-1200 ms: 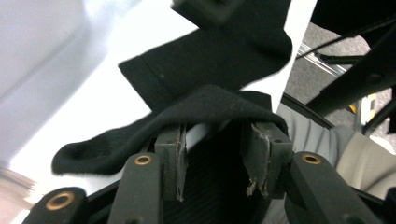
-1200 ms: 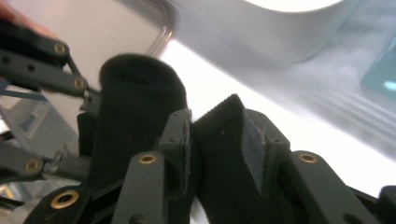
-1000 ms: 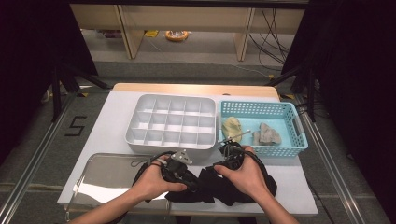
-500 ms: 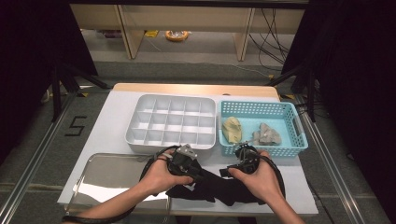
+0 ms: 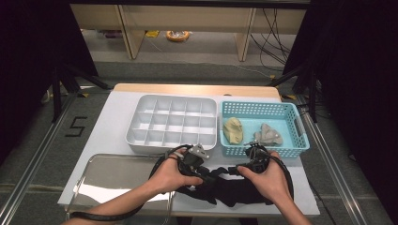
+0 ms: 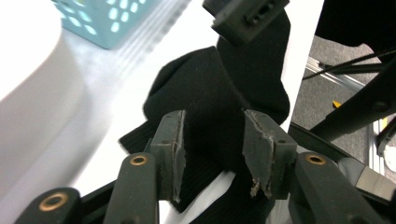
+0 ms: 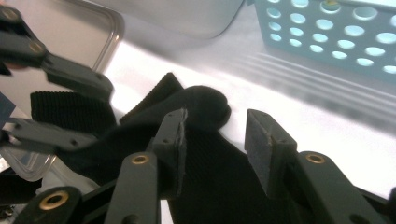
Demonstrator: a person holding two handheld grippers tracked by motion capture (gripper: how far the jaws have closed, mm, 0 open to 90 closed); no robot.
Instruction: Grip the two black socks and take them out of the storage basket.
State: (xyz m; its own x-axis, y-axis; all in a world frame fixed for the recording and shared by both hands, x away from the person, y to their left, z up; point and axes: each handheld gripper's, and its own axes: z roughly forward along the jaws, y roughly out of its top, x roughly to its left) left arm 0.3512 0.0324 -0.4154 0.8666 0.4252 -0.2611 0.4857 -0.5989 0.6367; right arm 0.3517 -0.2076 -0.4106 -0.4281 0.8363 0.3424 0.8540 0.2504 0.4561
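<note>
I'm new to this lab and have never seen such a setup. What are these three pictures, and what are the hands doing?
A person holds a handheld two-jaw tool in each hand: the left gripper and the right gripper. The high view looks down on the white table. The other two views come from cameras riding on each gripper, looking along its black jaws. On the table lie a grey compartment tray, a blue basket holding two pale items, a metal tray, and a black sock at the near edge. Both grippers' jaws stand apart over the sock; neither clamps it.
</note>
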